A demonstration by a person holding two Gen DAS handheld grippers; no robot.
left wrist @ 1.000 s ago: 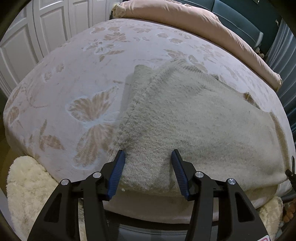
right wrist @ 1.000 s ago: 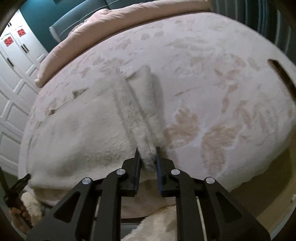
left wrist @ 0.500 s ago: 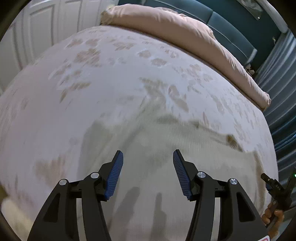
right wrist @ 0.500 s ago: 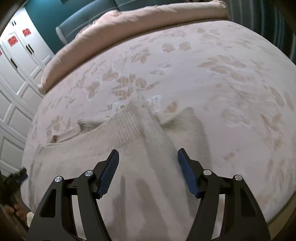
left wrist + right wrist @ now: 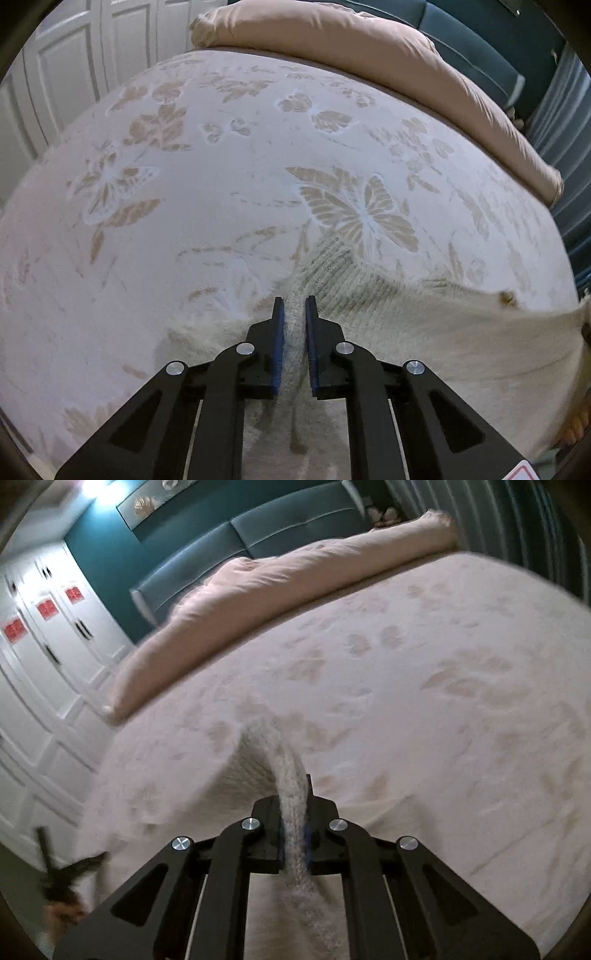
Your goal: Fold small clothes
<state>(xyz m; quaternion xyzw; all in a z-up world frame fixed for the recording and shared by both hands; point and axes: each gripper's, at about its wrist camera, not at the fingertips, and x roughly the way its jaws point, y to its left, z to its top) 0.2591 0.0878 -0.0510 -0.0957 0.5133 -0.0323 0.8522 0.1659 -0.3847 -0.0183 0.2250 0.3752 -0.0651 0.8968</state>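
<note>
A cream knitted sweater (image 5: 424, 332) lies on the pink butterfly-patterned bed cover (image 5: 221, 192). My left gripper (image 5: 294, 306) is shut on a pinched fold of the sweater near its ribbed edge. My right gripper (image 5: 293, 794) is shut on another fold of the sweater (image 5: 291, 771), which rises as a ridge between the jaws, slightly lifted off the bed. The other gripper shows blurred at the lower left of the right wrist view (image 5: 62, 878).
A long pink duvet roll (image 5: 369, 62) lies across the far end of the bed by a teal headboard (image 5: 258, 535). White wardrobe doors (image 5: 48, 657) stand to the left. Striped curtains (image 5: 565, 147) hang at the right.
Both grippers moved forward over the sweater to its far part. Each was open half a second ago and has now shut on a fold of the knit.
</note>
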